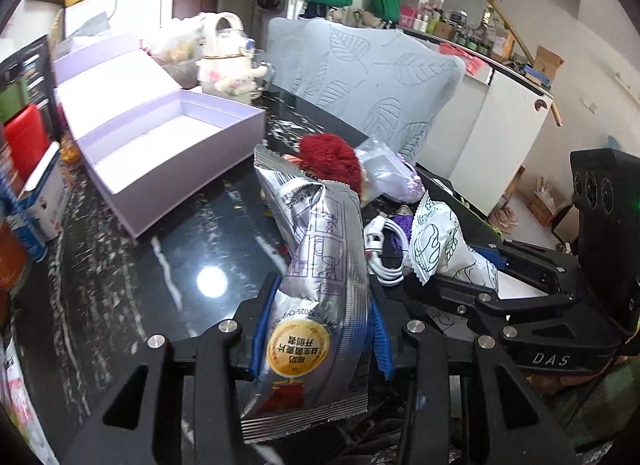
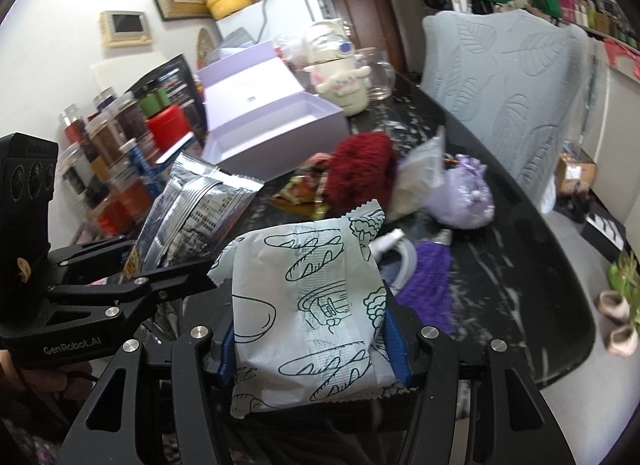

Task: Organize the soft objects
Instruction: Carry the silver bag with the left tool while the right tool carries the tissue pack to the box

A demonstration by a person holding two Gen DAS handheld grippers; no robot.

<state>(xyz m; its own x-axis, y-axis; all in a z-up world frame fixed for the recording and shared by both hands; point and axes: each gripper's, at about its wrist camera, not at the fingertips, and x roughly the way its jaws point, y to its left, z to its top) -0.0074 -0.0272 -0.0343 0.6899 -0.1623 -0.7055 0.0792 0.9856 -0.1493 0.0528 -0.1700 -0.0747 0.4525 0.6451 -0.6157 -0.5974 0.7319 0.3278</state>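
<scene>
Above a dark worktop (image 1: 120,265), the lilac box (image 1: 160,145) sits empty; the left tongs (image 1: 316,341) grip a silver snack packet (image 1: 320,265). The right tongs (image 2: 312,341) clamp a white bread-print packet (image 2: 308,297). Sorting looks barely begun: a red pompom (image 2: 360,169) and purple pouch (image 2: 464,193) lie loose.

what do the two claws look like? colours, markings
Both matte black linkage frames with silver screws and blue finger pads. Left claw body reads "GenRobot.AI"; right claw body reads "DAS". Each carries a black module with three round lenses.
</scene>
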